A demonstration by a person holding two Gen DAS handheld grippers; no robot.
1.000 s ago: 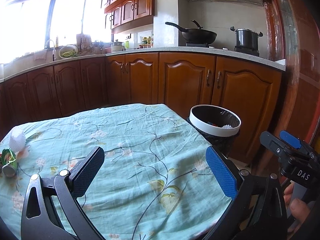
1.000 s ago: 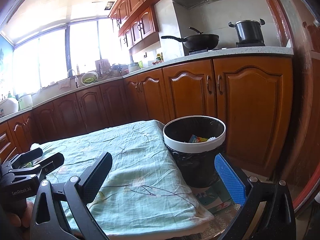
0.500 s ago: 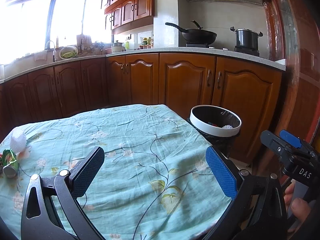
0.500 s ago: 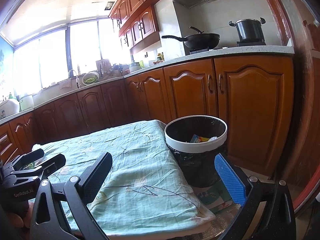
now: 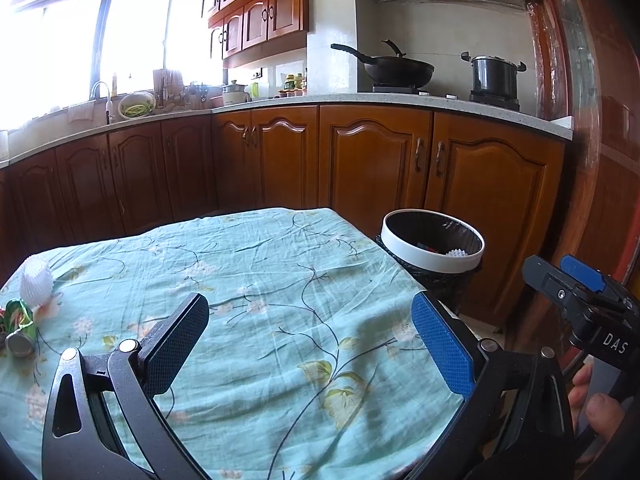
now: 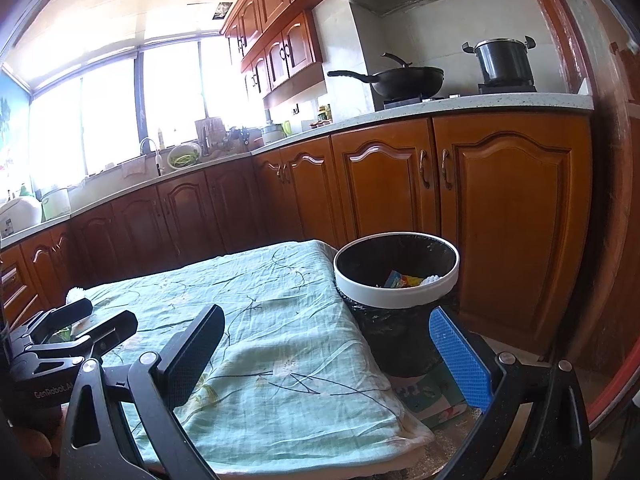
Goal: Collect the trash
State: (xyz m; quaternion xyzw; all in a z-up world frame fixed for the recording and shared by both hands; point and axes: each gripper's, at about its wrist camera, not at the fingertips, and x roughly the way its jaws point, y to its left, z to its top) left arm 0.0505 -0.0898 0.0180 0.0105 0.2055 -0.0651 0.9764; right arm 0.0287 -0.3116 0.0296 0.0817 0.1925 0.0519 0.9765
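A crushed green can (image 5: 18, 326) and a white foam net (image 5: 36, 282) lie at the far left of the table with a teal floral cloth (image 5: 260, 264). A white-rimmed bin with a black liner (image 5: 432, 240) stands off the table's right end; it holds several wrappers (image 6: 404, 281). My left gripper (image 5: 310, 340) is open and empty over the cloth. My right gripper (image 6: 328, 352) is open and empty above the table's right edge, near the bin (image 6: 396, 280). The foam net (image 6: 76, 294) peeks out behind the left gripper's body.
Wooden cabinets (image 5: 372, 168) run behind the table and bin. A wok (image 5: 396, 68) and a pot (image 5: 494, 76) sit on the stove. A sink with a tap (image 5: 104, 98) is at the back left. A patterned mat (image 6: 432, 396) lies under the bin.
The right wrist view has shifted slightly, with the bin drifting a little right. The left gripper has barely moved. Both grippers stay open.
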